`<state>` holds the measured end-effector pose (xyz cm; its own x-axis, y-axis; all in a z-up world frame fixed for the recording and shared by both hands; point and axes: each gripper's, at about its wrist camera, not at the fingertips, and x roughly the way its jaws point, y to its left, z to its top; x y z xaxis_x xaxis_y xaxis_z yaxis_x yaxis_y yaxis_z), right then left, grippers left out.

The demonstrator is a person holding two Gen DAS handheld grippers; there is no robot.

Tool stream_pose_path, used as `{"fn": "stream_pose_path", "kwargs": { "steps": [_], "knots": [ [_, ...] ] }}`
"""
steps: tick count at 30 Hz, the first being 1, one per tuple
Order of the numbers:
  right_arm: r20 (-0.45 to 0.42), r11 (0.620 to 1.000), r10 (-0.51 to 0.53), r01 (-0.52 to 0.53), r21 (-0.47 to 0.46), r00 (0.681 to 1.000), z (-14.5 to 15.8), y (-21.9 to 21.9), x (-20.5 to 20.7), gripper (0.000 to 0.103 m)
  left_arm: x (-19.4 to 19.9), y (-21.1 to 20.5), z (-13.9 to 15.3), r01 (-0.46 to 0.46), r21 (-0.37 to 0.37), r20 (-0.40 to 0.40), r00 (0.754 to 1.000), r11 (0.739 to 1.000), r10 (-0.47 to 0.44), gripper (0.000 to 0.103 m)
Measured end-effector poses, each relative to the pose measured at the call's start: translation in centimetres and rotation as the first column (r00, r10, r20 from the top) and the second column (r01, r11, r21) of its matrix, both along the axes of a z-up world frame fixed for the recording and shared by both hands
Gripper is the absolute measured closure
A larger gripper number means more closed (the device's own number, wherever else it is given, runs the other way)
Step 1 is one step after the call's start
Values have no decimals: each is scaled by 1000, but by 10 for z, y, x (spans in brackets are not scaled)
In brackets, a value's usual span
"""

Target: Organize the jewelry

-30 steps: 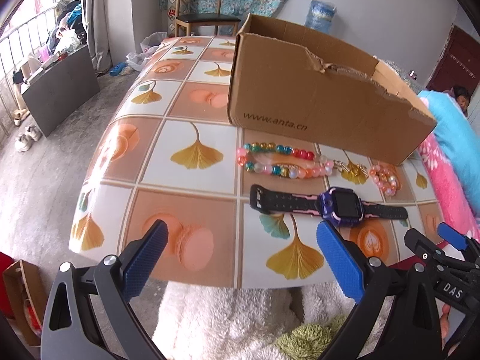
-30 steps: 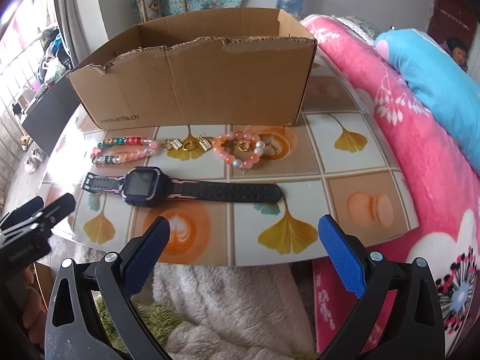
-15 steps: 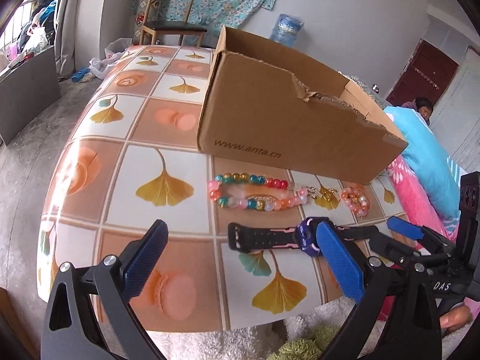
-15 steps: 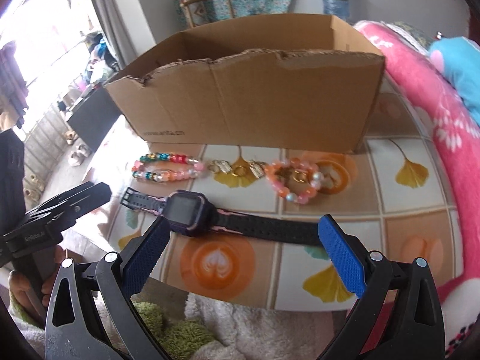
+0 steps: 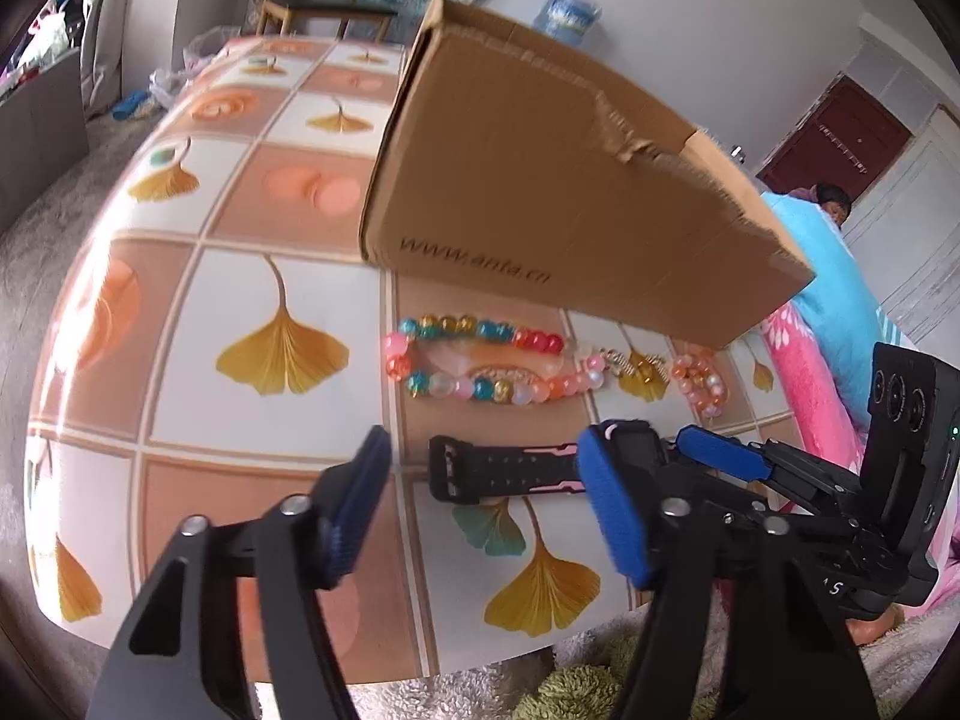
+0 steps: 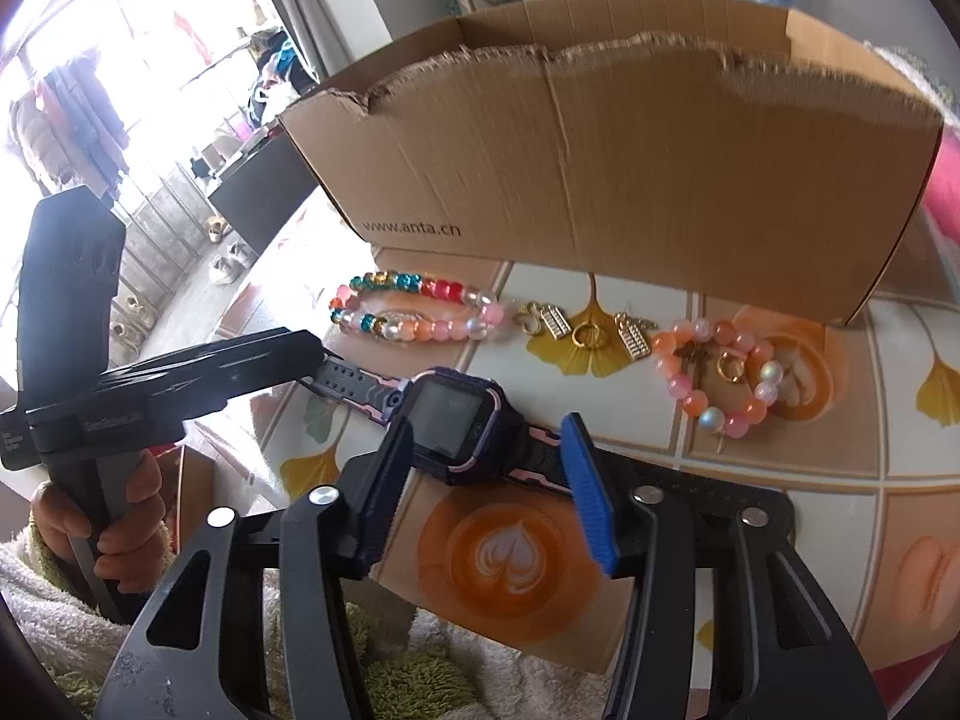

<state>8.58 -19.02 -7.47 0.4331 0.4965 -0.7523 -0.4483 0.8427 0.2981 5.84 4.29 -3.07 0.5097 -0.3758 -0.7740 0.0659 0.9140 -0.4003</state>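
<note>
A black-and-purple smartwatch (image 5: 510, 468) lies flat near the table's front edge. My left gripper (image 5: 486, 480) straddles its buckle-end strap, its jaws closing and the pads not pressing on it. In the right wrist view my right gripper (image 6: 486, 462) brackets the watch face (image 6: 450, 420), jaws closing too, with gaps at the pads. The left gripper's black fingers (image 6: 240, 360) reach in over the strap end. A multicolour bead bracelet (image 5: 480, 360), gold charms (image 6: 588, 330) and a pink-orange bead bracelet (image 6: 720, 378) lie behind the watch.
An open cardboard box (image 6: 630, 150) with a torn front wall stands right behind the jewelry on the leaf-patterned table (image 5: 240, 300). A pink blanket (image 5: 804, 372) borders the table on the right. A hand (image 6: 120, 516) grips the left gripper's handle.
Both grippers have come forward and down over the table edge to the watch. Their jaws have narrowed from wide open, and the watch now lies between both pairs of fingers.
</note>
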Motion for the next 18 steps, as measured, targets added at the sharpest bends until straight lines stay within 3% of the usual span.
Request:
{"fn": "stream_pose_path", "kwargs": {
  "steps": [4,9,12,13,15,16,18],
  "knots": [
    [6,1000,15,-15,6,1000,-2,-7,0,63,4,3,-1,-14,-11,-20,1000,1000,14,53],
    [18,1000,22,-22,15,1000,-2,-15,-5,64,5,12,-6,-3,-152,-74,997,988,-9,63],
    [18,999,22,-22,29,1000,-1,-22,-7,64,2,22,-8,-18,-276,-93,996,961,-8,64],
    [18,999,22,-23,33,1000,-1,-23,-6,64,0,26,-6,-6,-340,-78,997,940,-22,64],
    [18,999,25,-26,42,1000,-1,-27,-7,64,-2,34,-4,14,-490,-55,997,872,-47,64],
    [18,999,25,-26,46,1000,0,-29,-8,64,-2,36,-6,6,-518,-55,998,855,-40,64],
    [17,998,26,-27,53,1000,1,-33,-9,64,0,37,-11,-30,-491,-89,996,870,-16,64]
  ]
}}
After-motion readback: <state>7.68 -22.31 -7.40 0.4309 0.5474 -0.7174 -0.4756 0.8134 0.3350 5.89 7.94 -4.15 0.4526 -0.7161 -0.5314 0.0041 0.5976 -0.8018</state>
